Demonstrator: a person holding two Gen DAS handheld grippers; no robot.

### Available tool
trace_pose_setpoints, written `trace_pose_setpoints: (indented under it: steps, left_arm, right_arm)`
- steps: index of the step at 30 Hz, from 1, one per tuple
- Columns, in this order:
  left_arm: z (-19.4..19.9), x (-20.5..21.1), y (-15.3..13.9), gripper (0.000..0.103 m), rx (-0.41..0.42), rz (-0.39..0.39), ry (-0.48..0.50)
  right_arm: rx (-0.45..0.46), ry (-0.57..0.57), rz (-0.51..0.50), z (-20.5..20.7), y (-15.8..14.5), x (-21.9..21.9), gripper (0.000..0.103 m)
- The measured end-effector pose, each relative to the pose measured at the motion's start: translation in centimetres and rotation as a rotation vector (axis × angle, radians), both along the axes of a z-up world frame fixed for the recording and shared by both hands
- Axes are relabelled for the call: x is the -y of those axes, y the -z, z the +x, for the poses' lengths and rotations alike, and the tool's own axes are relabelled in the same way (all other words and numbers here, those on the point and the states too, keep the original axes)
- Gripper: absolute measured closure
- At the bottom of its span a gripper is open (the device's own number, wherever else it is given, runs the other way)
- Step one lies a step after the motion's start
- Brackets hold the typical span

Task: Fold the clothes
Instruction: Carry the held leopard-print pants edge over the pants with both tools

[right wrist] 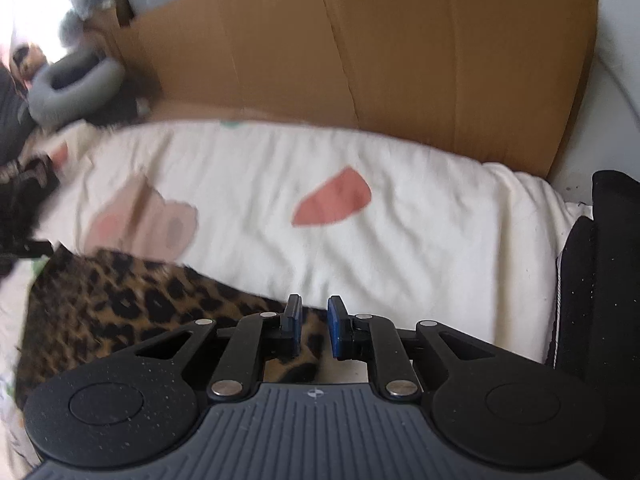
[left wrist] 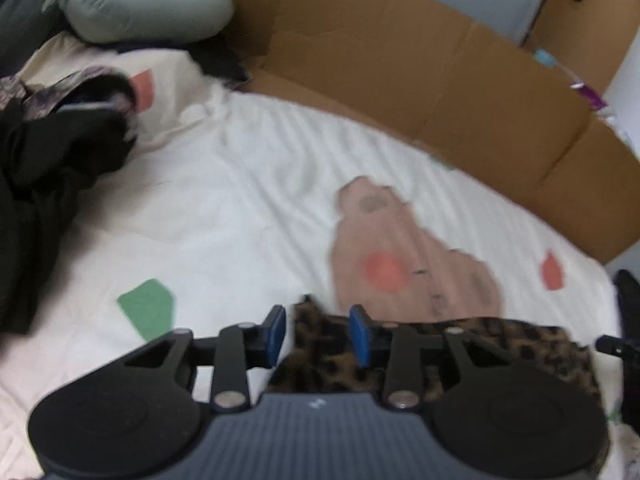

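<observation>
- A pile of black clothes [left wrist: 48, 184] is seen at the far left of the bed, with a patterned garment [left wrist: 60, 92] on top of it.
- A grey curved pillow [left wrist: 148, 8] lies beyond the pile, near the head of the bed.
- The bed is covered by a white sheet [left wrist: 240, 184] printed with a green patch [left wrist: 148, 308], a pinkish-brown bear figure [left wrist: 408, 256] and red patches [right wrist: 332, 200].
- Brown cardboard [left wrist: 420, 72] stands along the far edge of the bed.
- The leopard-print garment [left wrist: 500, 348] lies flat on the sheet at the near edge, just below the bear figure.
- The left tongs [left wrist: 318, 330] are released: the blue pads [left wrist: 360, 334] stand well apart over the garment's upper left edge, with cloth seen between them but not pressed.
- The right tongs [right wrist: 314, 326] are parted by a narrow gap at the garment's right corner; the pads [right wrist: 335, 328] do not pinch the cloth.
- A black padded object [right wrist: 600, 280] stands at the far right, beside the bed.
</observation>
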State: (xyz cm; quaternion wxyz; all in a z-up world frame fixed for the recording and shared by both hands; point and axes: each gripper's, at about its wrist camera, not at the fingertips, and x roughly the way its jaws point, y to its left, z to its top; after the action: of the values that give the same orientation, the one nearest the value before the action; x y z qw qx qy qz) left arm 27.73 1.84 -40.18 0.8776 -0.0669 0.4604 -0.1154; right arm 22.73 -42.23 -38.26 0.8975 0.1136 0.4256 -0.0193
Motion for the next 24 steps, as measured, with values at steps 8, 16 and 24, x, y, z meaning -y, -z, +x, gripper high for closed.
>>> trace_pose_setpoints:
  steps: [8,16,24]
  left_arm:
    - [-1.8,5.9,-1.4,0.065,0.003,-0.07,0.171]
    - [-3.1,10.3,-0.7,0.07,0.0,-0.086,0.305]
    - [-1.8,11.9,0.7,0.072,0.01,-0.063,0.348]
  right_arm:
    - [0.061,-0.125,0.041,-0.3,-1.7,-3.7,0.089]
    - [0.058,-0.214,0.039,0.7,-1.3,-7.2,0.089]
    - [0.043,-0.254,-0.011,2.2,-0.3,-8.8,0.089]
